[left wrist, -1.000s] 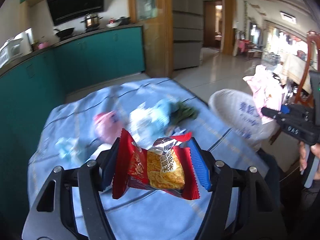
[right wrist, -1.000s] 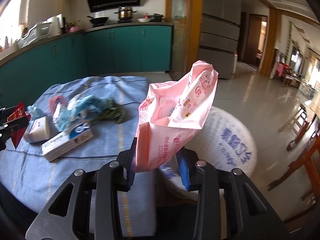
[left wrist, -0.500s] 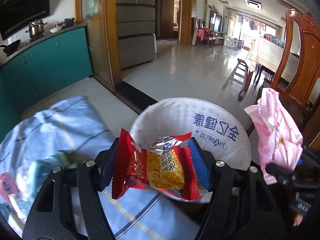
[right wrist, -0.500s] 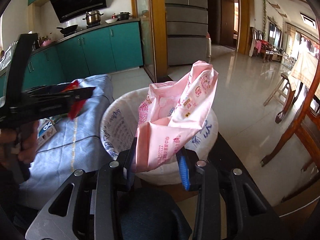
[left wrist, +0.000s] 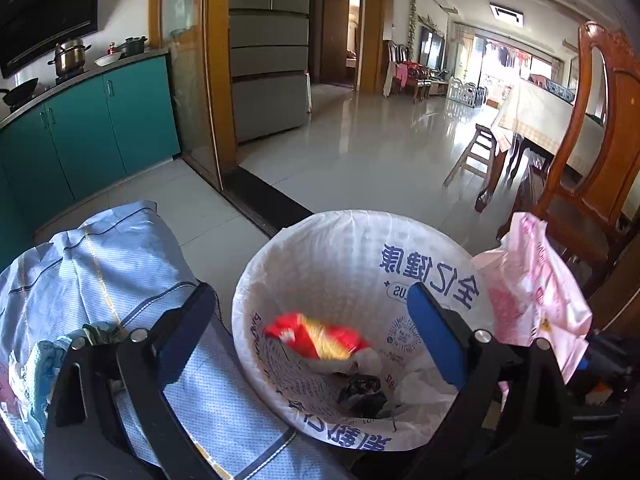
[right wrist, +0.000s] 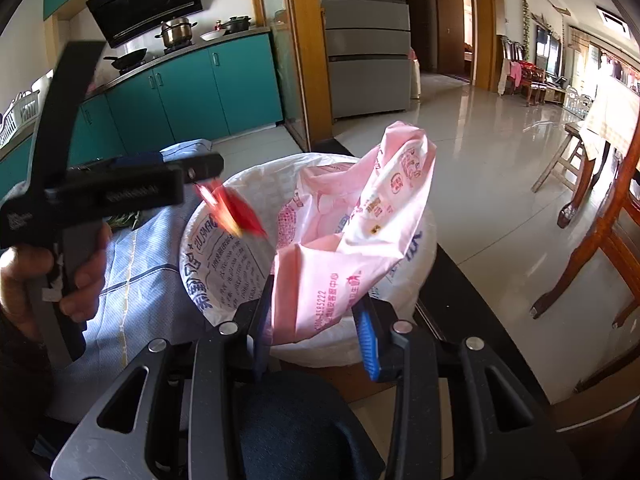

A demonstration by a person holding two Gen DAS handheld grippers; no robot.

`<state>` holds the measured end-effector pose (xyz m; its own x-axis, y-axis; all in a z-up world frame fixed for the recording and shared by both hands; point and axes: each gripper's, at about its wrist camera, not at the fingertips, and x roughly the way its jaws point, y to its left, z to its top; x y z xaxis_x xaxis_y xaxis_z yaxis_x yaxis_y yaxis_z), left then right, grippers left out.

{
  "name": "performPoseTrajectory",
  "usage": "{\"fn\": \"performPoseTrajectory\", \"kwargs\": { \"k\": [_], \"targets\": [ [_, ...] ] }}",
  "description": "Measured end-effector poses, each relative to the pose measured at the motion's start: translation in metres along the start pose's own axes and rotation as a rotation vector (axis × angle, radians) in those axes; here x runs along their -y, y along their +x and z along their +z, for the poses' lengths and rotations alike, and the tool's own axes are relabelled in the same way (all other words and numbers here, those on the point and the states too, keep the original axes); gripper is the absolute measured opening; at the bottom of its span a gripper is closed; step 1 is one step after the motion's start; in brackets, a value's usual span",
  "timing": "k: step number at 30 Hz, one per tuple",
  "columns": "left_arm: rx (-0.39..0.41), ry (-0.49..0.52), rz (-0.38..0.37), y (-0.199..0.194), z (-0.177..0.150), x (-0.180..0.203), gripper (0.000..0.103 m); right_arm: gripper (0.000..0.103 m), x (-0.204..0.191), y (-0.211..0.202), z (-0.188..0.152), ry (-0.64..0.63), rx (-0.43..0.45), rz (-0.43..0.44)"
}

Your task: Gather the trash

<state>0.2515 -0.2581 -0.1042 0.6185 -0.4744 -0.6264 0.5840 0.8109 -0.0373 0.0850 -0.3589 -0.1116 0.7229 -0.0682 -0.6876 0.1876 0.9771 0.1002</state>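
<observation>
Released only a moment earlier from between blue pads that had pinched it over the tablecloth, the red snack wrapper was falling, blurred, inside the mouth of the white-lined bin, above dark and pale scraps at the bottom. Around it the left gripper had swung from the table to the bin, and its jaws were opening wide with nothing pressed between them. Beside it, the right gripper pinched the crumpled pink plastic bag just over the bin's near rim. By my reading the drop step was half done; the next move would call for the right jaws to part with the pink bag well over the opening. More litter lay on the blue checked tablecloth touching the bin. Beyond stood teal cabinets, a grey fridge, a glossy tiled floor and a wooden chair
</observation>
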Motion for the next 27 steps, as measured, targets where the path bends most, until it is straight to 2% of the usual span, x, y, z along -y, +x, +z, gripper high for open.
{"fn": "performPoseTrajectory", "kwargs": {
  "k": [3, 6, 8, 10, 13, 18, 23, 27],
  "targets": [
    [-0.002, 0.002, 0.012, -0.006, 0.002, -0.001, 0.097, 0.037, -0.003, 0.003, 0.005, -0.003, -0.002, 0.017],
    [0.01, 0.032, 0.075, -0.02, 0.001, -0.002, 0.097, 0.037, -0.007, 0.009, 0.01, -0.013, -0.016, 0.019],
    [0.023, 0.055, 0.122, -0.034, -0.003, -0.003, 0.097, 0.042, -0.01, 0.016, 0.014, -0.022, -0.024, 0.001],
    [0.038, 0.076, 0.154, -0.047, -0.007, -0.005, 0.097, 0.058, -0.012, 0.016, 0.017, -0.03, -0.013, -0.029],
    [0.058, 0.088, 0.185, -0.065, -0.015, -0.012, 0.098, 0.077, -0.017, 0.012, 0.022, -0.029, 0.013, -0.073],
    [0.071, 0.073, 0.24, -0.09, -0.029, -0.032, 0.098, 0.082, -0.03, 0.004, 0.026, -0.054, 0.021, -0.083],
    [0.046, 0.098, 0.384, -0.12, -0.054, -0.058, 0.098, 0.084, -0.04, -0.003, 0.021, -0.074, 0.0, -0.11],
    [0.061, 0.085, 0.474, -0.158, -0.07, -0.09, 0.1, 0.084, -0.059, -0.01, 0.02, -0.107, -0.012, -0.127]
  ]
}}
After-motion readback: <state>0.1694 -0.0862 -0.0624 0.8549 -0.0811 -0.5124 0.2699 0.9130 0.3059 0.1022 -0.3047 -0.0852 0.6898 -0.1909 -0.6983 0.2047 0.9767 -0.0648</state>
